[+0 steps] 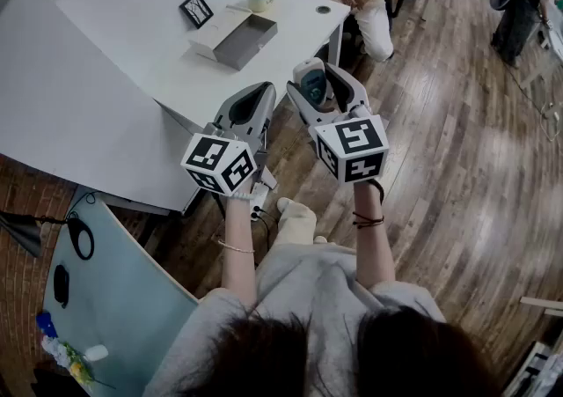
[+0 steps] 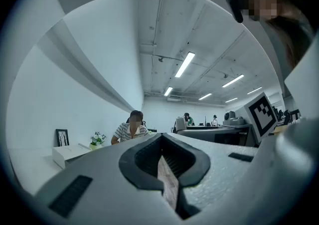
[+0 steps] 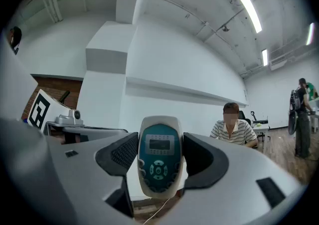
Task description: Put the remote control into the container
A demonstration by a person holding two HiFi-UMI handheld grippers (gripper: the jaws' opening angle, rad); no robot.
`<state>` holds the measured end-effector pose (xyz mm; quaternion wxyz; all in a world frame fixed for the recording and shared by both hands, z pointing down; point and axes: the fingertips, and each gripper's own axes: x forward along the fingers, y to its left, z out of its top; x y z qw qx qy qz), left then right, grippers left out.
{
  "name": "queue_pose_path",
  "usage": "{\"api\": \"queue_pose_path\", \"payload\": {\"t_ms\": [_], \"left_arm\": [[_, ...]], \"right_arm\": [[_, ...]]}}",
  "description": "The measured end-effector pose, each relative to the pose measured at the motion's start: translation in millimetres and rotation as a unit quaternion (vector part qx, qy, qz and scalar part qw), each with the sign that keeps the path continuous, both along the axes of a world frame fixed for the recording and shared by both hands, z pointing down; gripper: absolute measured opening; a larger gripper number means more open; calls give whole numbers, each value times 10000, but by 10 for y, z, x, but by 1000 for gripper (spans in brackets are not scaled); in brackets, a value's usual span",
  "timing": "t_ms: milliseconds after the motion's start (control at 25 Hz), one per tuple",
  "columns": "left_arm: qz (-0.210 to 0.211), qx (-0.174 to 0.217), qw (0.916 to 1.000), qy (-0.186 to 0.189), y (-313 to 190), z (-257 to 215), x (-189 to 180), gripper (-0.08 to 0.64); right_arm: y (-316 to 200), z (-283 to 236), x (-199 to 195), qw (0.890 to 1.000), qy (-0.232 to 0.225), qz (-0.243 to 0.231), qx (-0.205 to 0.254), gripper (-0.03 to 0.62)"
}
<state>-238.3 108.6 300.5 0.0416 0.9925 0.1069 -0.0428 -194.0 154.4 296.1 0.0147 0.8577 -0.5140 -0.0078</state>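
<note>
White, teal-faced remote control [image 3: 158, 161] clamped in the right hand-held gripper [image 1: 322, 78]; open grey container [image 1: 230, 56] on the desk [image 1: 132, 43].

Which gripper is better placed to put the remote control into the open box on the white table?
Right. The right gripper holds the remote control between its fingers, and the container sits open on the table ahead. The left gripper is shut and empty.

R hand-held gripper [image 3: 160, 155] pinches teal remote [image 3: 159, 169] upright btwn jaws.

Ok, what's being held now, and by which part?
The right gripper clamps the remote control by its long sides, jaws at the keypad; the left gripper holds nothing.
</note>
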Motion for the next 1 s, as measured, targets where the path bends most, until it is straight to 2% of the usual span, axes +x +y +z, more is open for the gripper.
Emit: {"api": "queue_pose_path", "payload": {"t_ms": [680, 1000], "left_arm": [[-63, 10, 10000, -25, -69, 20, -103, 3], [-141, -104, 9997, -176, -44, 188, -71, 3]], "right_arm": [[-63, 30, -6, 10000, -72, 13, -26, 279], [-47, 265, 3, 9993, -307, -65, -198, 279]]}}
